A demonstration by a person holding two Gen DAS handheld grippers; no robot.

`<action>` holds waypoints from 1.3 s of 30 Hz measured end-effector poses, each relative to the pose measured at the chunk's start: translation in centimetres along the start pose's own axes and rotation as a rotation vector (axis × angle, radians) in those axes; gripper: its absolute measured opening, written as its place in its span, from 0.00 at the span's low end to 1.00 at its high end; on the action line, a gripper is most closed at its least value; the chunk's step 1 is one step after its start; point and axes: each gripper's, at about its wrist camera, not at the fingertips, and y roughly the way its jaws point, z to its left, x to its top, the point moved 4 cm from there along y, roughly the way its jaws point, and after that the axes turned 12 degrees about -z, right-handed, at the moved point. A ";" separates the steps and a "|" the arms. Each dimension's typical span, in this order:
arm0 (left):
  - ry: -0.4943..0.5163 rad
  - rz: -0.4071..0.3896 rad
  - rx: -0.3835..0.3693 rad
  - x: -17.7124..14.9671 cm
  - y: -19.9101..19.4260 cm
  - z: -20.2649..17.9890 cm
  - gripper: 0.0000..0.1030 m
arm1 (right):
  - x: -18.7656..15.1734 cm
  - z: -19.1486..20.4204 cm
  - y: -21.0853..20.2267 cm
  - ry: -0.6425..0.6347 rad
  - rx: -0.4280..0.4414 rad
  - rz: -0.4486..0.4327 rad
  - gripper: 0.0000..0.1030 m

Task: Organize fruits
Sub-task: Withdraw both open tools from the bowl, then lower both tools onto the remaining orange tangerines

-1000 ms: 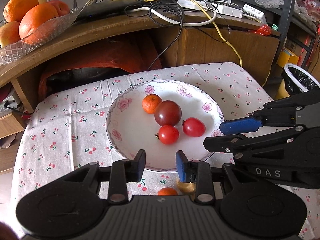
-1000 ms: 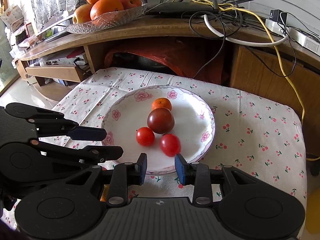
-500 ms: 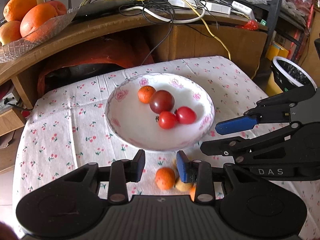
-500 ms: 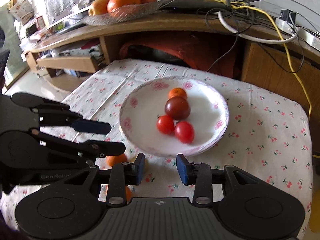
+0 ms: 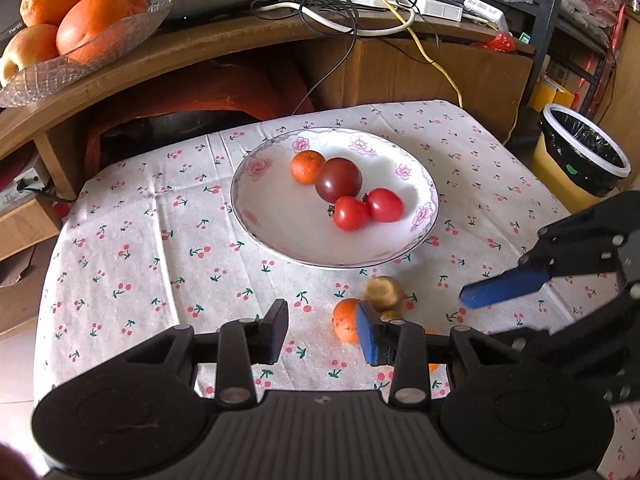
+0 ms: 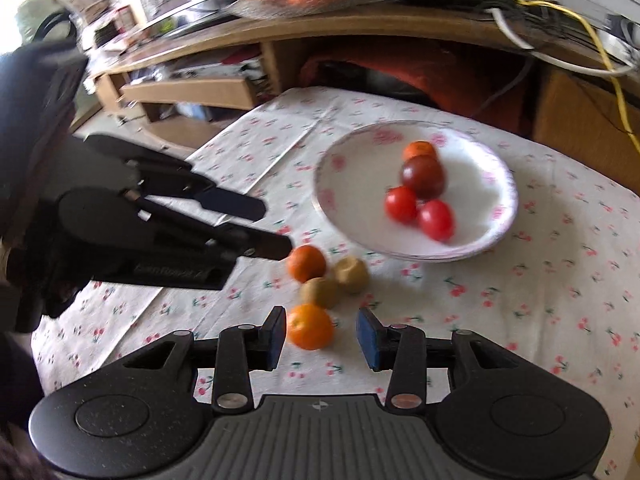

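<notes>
The right gripper (image 6: 322,338) hangs low over the cloth with its blue-padded jaws apart, a small round orange (image 6: 310,326) sitting between them, likely lined up for a pick. Just beyond, at twelve o'clock, lie two dull brownish fruits (image 6: 320,292), possibly kiwis though motion blur makes that uncertain, and a second orange (image 6: 306,263).

The left gripper (image 5: 322,330) also hovers with jaws apart and empty; that second orange sits just beyond its right pad.

Further out at one o'clock from the right gripper stands a shallow, glossy white plate with a pink floral rim (image 6: 502,216). It already holds two smooth red tomatoes (image 6: 435,219), a dark purple one (image 6: 423,176) and a small orange (image 6: 418,149), clustered touching. The table wears a soft cherry-print cloth (image 5: 140,248).
</notes>
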 end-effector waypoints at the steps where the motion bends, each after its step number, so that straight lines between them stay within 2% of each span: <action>1: 0.002 0.003 -0.003 -0.1 0.0 0.0 0.44 | -0.1 0.2 0.3 -0.002 0.004 0.010 0.35; 11: 0.039 0.046 -0.026 -1.4 0.4 -0.1 0.44 | -0.8 0.8 2.8 -0.013 0.006 0.078 0.33; 14: 0.049 0.050 -0.036 -1.4 0.5 -0.3 0.44 | -1.0 0.6 2.7 -0.014 -0.004 0.085 0.26; 24: 0.087 0.072 -0.052 -1.7 1.7 -1.4 0.44 | -1.2 0.1 2.0 -0.001 -0.021 0.092 0.25; 33: 0.091 0.053 -0.057 -1.4 2.4 -1.0 0.45 | -1.3 -0.7 1.6 0.018 -0.041 0.095 0.25; 37: 0.087 0.047 -0.082 -1.0 2.4 -1.5 0.44 | -1.2 -0.8 1.5 0.019 -0.040 0.095 0.25; 39: 0.061 0.053 -0.137 -0.9 2.1 -1.6 0.43 | -1.2 -0.8 1.5 0.017 -0.045 0.106 0.26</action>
